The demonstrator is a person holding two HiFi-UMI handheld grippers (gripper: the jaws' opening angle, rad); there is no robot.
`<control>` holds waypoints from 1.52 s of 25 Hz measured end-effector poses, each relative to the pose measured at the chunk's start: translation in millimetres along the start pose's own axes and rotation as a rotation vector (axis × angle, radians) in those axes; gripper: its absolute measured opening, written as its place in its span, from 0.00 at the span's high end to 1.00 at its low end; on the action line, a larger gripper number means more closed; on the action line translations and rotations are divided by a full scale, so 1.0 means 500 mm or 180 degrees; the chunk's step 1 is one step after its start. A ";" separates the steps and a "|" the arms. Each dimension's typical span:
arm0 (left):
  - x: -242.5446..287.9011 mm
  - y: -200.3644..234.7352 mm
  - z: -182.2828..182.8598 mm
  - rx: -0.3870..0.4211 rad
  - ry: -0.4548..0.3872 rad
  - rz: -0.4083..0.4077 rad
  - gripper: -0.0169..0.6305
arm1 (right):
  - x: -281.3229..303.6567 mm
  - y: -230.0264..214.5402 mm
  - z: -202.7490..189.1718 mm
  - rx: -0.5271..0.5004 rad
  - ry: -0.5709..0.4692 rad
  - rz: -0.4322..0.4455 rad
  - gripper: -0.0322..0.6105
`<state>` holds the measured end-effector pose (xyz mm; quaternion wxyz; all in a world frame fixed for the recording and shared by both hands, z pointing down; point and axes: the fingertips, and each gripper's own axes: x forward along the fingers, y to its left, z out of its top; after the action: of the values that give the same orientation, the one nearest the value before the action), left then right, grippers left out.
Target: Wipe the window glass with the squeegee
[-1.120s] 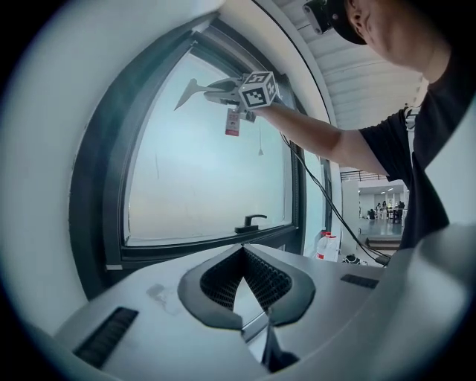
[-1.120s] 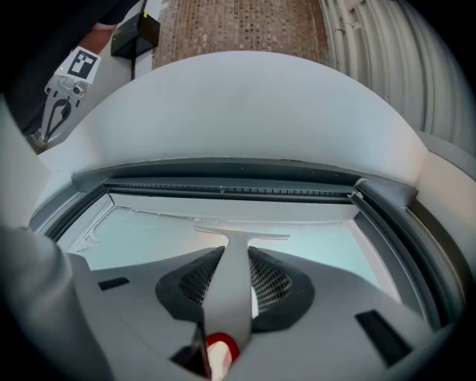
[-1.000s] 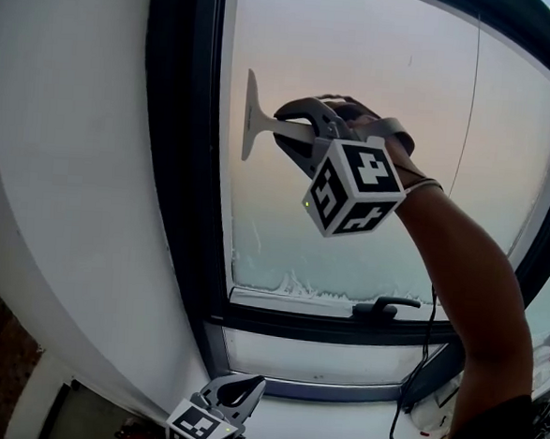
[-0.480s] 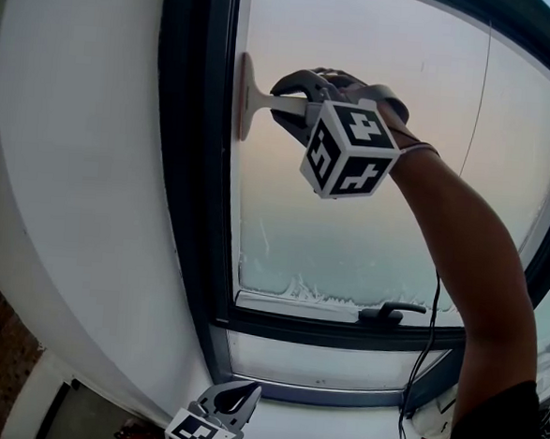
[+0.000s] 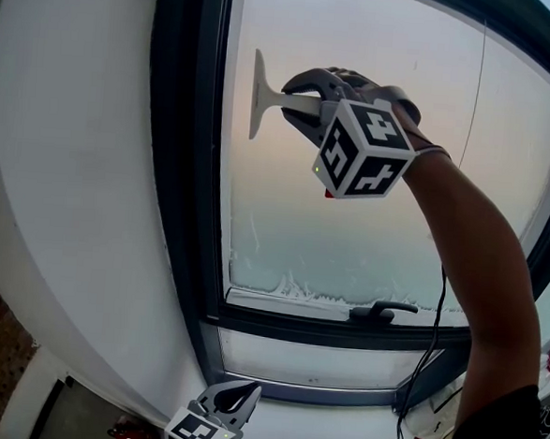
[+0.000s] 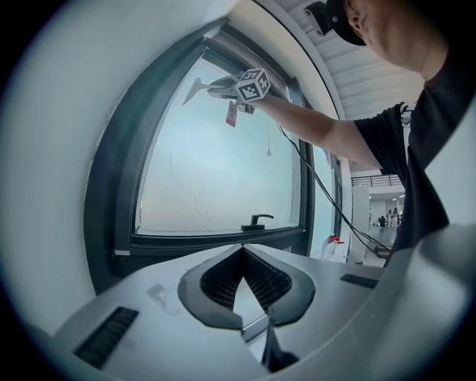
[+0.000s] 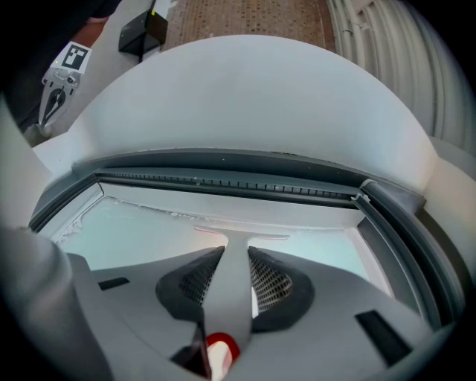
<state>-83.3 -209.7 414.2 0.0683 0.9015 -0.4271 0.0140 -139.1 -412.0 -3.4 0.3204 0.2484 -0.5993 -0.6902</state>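
A grey squeegee (image 5: pixel 258 94) stands with its blade upright against the window glass (image 5: pixel 351 200), near the pane's upper left edge. My right gripper (image 5: pixel 306 105) is shut on its handle, arm stretched up. In the right gripper view the handle (image 7: pixel 225 286) runs between the jaws to the blade (image 7: pixel 242 236) on the glass. My left gripper (image 5: pixel 234 399) hangs low by the sill, shut and empty; its pads (image 6: pixel 260 279) meet at the tips. From the left gripper view the squeegee (image 6: pixel 195 89) shows high on the pane.
A dark window frame (image 5: pixel 179 179) borders the pane, with a curved white wall (image 5: pixel 62 171) to its left. A black window handle (image 5: pixel 381 312) sits on the lower frame. Whitish residue lines the glass bottom edge (image 5: pixel 289 285). A black cable (image 5: pixel 431 337) hangs from my right arm.
The squeegee went left up to the frame edge, then came back a little to the right on the glass. The left gripper stayed low.
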 end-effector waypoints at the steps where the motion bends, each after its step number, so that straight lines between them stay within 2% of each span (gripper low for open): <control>1: 0.003 -0.005 -0.001 0.0007 0.0010 -0.0016 0.97 | -0.008 0.002 -0.008 -0.0005 0.0017 0.0002 0.81; 12: 0.044 -0.061 -0.008 0.0035 0.0100 -0.0250 0.97 | -0.126 0.025 -0.122 0.0051 0.0285 0.0044 0.81; 24: 0.098 -0.136 -0.012 0.0090 0.0193 -0.0645 0.97 | -0.266 0.048 -0.258 0.0132 0.0715 0.0058 0.81; 38: 0.150 -0.183 -0.019 0.0103 0.0250 -0.0928 0.97 | -0.388 0.064 -0.376 0.0194 0.1079 0.0050 0.81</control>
<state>35.3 -208.9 420.0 0.0718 0.9537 -0.2883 0.0461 132.4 -396.3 -9.6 0.4146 0.3661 -0.5593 -0.6174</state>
